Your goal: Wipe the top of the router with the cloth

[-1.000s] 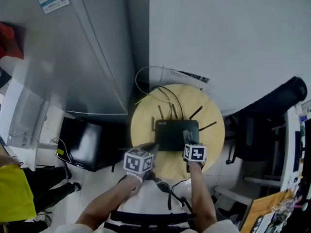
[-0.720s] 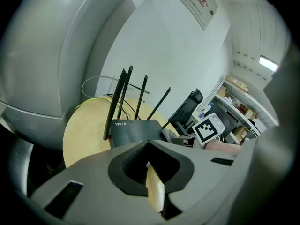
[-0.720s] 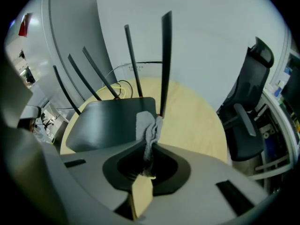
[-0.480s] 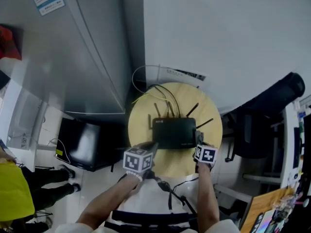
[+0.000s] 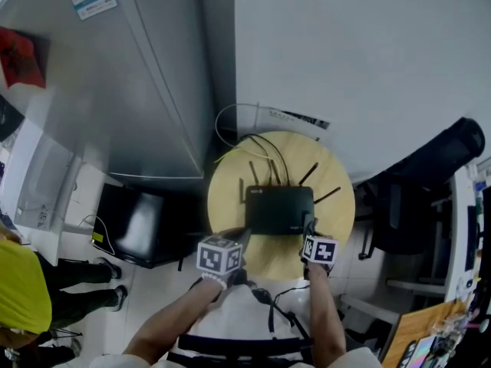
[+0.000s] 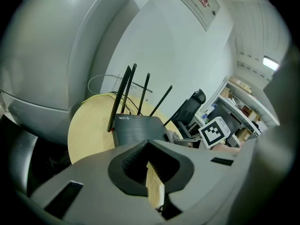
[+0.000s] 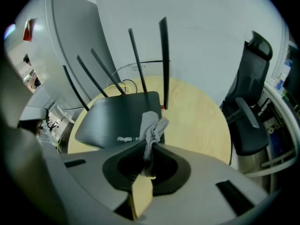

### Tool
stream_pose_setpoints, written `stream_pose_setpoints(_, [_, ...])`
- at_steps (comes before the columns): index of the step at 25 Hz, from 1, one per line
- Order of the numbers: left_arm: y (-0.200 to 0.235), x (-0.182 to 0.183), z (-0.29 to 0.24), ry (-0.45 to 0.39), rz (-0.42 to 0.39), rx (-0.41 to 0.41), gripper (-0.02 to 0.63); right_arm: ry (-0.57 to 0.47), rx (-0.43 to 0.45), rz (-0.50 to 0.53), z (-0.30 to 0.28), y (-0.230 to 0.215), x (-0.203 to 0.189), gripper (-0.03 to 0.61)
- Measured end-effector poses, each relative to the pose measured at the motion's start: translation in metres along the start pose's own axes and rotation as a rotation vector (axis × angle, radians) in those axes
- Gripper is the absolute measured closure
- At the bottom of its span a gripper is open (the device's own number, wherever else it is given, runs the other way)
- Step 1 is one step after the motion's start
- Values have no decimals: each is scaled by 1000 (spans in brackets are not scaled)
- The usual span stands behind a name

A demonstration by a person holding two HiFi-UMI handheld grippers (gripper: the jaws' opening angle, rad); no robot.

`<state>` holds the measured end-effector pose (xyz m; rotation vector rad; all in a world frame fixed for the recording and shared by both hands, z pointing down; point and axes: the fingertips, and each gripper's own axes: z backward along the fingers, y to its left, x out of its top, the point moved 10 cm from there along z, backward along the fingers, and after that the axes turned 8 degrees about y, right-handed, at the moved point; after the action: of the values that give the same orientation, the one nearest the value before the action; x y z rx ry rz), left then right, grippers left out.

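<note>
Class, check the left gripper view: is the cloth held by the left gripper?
No, the left gripper is shut with nothing between its fingers; the grey cloth is pinched in the right gripper.

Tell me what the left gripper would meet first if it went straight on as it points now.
Probably the router: the left gripper, jaws shut and empty, points at its near edge. Depth is unclear, so it might pass just over the top.
</note>
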<state>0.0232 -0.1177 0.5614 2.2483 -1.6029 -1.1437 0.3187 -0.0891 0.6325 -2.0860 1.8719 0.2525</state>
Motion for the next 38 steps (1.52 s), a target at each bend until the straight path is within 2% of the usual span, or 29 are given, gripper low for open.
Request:
stream_pose_setpoints(6, [5,-9,7,-13,29,25,617,7,70,60,-5,40,0,535])
stream_pose_setpoints(18, [15,-23,21,-44,81,67,617,48,201,241,-18,122,3,535])
stream_pose_setpoints(24, [21,-29,27,-57,110,83,617,76,238,330,-24,157,3,535])
stream_pose_setpoints(29, [24,-30,33,-76,123,93,617,52,245,406,-28,177,8,535])
stream_pose_setpoints(38, [26,-36,43,-93,133,104,617,74,304,406,-28,199,4,535])
